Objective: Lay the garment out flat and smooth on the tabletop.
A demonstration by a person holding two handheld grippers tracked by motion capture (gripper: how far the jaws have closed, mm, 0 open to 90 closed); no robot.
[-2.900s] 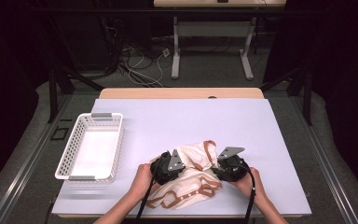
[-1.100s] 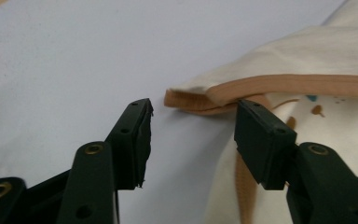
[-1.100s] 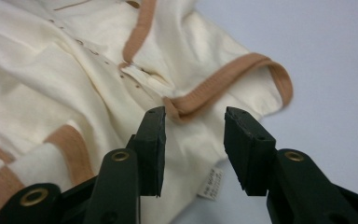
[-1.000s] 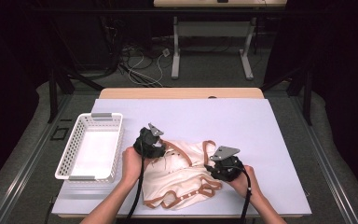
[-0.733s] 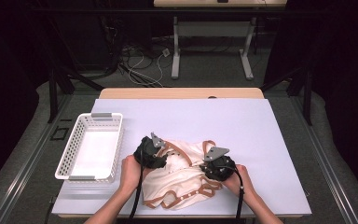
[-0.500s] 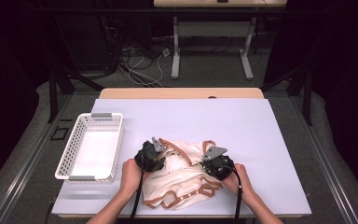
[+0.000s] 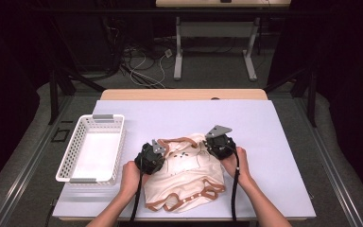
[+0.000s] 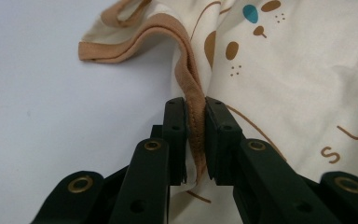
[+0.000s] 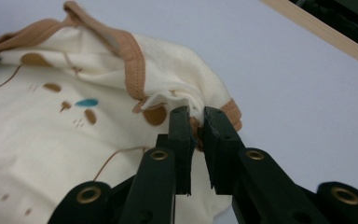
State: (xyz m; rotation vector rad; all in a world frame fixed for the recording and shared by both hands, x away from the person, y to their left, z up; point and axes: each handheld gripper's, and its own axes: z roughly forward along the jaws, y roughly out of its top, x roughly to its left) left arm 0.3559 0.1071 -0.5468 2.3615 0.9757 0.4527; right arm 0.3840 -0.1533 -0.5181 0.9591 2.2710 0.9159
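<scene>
Gripping the baby bodysuit (image 7: 184,177) in both closed fingers, left gripper (image 8: 195,135) clamps brown trim while right gripper (image 9: 196,135) pinches the opposite shoulder.

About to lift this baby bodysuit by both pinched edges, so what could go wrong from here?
1. The left tongs have just been closing on the bodysuit and pinch only its narrow brown trim, so it may slip out under tension.
2. The right tongs grip a small bunched fold at the edge; it could pull free or lift unevenly.
3. The white basket sits close on the left; a swing might snag it.
</scene>
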